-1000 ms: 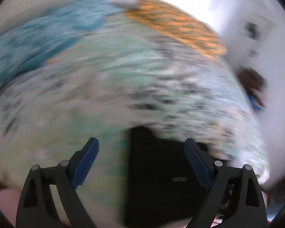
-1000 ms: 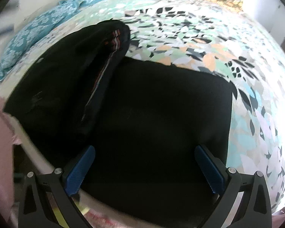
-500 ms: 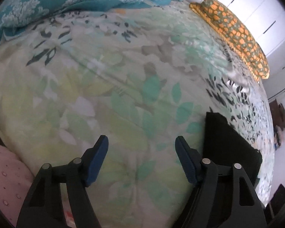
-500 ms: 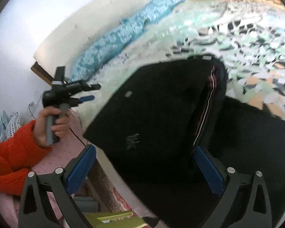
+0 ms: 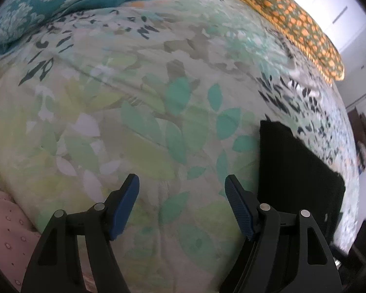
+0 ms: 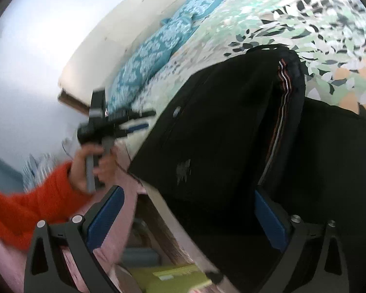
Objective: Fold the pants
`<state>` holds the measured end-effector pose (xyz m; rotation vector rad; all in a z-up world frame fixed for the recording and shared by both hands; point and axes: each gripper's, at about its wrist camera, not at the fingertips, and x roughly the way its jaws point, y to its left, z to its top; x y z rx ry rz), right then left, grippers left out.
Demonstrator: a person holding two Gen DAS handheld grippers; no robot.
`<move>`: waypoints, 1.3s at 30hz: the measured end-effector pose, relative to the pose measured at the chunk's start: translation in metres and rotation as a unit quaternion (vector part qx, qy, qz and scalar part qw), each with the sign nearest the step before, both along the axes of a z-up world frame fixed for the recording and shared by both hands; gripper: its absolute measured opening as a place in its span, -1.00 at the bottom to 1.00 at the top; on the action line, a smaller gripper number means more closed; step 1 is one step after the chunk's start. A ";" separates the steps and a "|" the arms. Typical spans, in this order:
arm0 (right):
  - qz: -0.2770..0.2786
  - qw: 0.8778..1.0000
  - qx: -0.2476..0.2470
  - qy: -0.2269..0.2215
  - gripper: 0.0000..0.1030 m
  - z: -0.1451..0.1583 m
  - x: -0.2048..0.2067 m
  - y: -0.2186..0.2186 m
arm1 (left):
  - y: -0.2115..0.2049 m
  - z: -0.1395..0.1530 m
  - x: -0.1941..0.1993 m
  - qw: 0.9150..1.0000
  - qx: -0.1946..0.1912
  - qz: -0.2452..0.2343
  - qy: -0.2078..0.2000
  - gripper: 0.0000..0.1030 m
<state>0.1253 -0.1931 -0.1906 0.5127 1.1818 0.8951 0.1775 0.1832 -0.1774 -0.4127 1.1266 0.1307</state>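
both grippers' fingers apart, empty; black pants (image 6: 231, 131) on leaf-print bedspread (image 5: 139, 102); teal pillow (image 5: 61, 2) behind

A wide bed fills both views, covered by a pale quilted bedspread (image 5: 139, 112) printed with green, teal and dark leaves. A teal pillow with white damask pattern (image 6: 158, 48) lies along the cream padded headboard (image 6: 124, 36). An olive cushion with orange dots (image 5: 295, 24) sits at the far edge. White walls (image 6: 29, 56) stand behind, brightly lit by daylight.
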 end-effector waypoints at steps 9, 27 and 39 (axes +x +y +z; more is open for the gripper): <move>-0.037 0.997 -0.052 -0.042 -0.56 0.053 -0.006 0.006 | 0.014 -0.003 -0.005 1.000 -0.016 0.025 0.007 0.45; -0.147 0.986 -0.074 -0.036 -0.58 0.097 -0.064 -0.130 | -0.034 0.026 -0.011 0.996 0.036 -0.077 -0.029 0.49; -0.175 0.960 -0.210 0.058 0.03 0.044 -0.058 -0.152 | -0.102 0.049 -0.027 0.979 0.078 -0.179 -0.051 0.53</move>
